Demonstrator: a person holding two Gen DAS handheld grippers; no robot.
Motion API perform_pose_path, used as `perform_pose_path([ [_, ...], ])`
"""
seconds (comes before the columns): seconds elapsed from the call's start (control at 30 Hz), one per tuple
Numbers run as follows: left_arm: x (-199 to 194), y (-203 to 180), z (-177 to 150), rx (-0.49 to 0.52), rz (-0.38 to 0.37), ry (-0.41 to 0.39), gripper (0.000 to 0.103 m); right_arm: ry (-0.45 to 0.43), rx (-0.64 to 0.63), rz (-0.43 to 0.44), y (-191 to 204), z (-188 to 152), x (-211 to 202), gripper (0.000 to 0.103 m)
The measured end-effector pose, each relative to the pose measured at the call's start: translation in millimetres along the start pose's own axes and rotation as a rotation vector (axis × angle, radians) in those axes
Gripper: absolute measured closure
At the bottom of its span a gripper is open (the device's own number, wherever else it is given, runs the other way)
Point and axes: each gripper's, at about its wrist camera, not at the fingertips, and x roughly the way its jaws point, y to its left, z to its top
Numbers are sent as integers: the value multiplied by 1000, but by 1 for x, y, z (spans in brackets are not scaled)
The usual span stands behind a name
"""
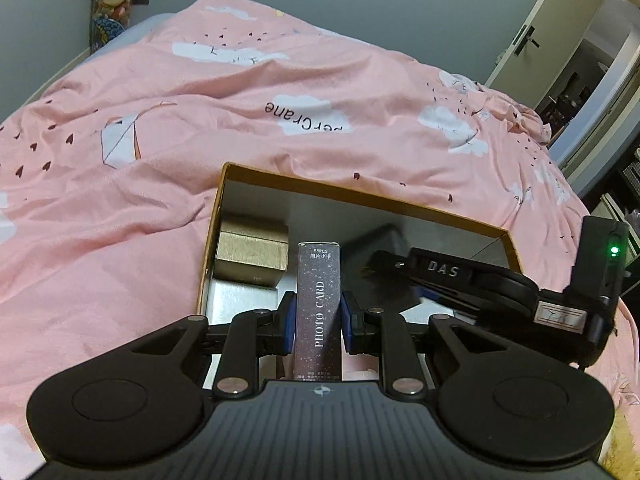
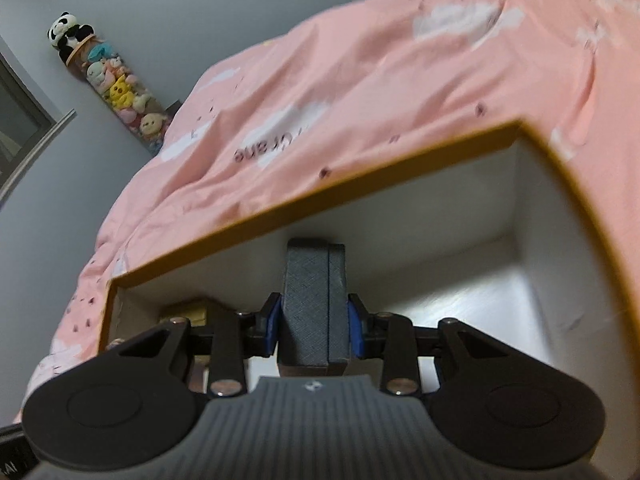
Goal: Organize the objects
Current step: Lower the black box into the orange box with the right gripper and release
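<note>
Left tool (image 1: 318, 320) clamps photo card box (image 1: 319, 304); right tool (image 2: 316, 326) clamps grey case (image 2: 314, 304), both over open box (image 1: 224, 184) on bed (image 1: 160, 120). Loading step, judging by positions; next: lower each beside gold box (image 1: 252, 256), release.

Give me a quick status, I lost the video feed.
Left gripper shut on photo card box, above open cardboard box. Right gripper shut on grey case, inside it. Gold box already in corner.
</note>
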Motion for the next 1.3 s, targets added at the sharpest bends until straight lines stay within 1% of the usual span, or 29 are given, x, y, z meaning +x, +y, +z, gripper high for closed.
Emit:
perform_pose_path([
  [0.13,5,6,0,-18,0,13,78,68,72,73,-9,1,15,68],
  [0.23,7,10,0,-29,-2,20,78,114,55,86,-11,3,17,66],
  [0.3,7,12,0,-33,-5,22,78,124,29,56,-11,5,16,64],
  [0.37,8,13,0,-36,-9,23,78,118,-29,12,-7,6,13,59],
  [0.4,7,14,0,-40,-11,23,78,119,-48,-9,-6,7,12,58],
  [0.5,7,15,1,-49,-10,19,78,142,-95,-51,-5,9,13,54],
  [0.57,7,17,2,-56,-8,14,78,169,-103,-65,-7,9,16,51],
  [0.67,5,18,3,-60,-10,8,78,200,-107,-93,-12,9,20,51],
  [0.8,3,19,5,-64,-14,1,78,204,-96,-96,-16,8,18,51],
  [0.83,3,20,6,-64,-15,-1,78,203,-101,-94,-16,8,17,53],
  [0.87,3,20,6,-65,-15,-2,78,204,-103,-87,-16,8,16,61],
  [0.93,3,20,7,-67,-16,-5,78,204,-107,-68,-15,8,15,70],
  [0.97,3,21,8,-69,-16,-6,78,205,-113,-58,-13,8,15,78],
  [1.0,3,21,8,-70,-16,-7,78,205,-119,-51,-11,9,16,81],
  [1.03,3,21,8,-72,-15,-7,78,203,-127,-40,-8,8,17,86],
  [1.07,3,21,8,-74,-15,-7,78,205,-138,-29,-6,9,19,89],
  [1.13,3,22,8,-76,-13,-7,78,208,-161,-14,1,7,21,90],
  [1.17,3,23,9,-78,-12,-7,78,208,-169,-4,3,7,22,93],
  [1.23,3,23,9,-79,-10,-8,78,211,-179,25,7,6,26,96],
  [1.3,4,24,10,-80,-13,-8,78,196,-196,19,10,5,26,95],
])
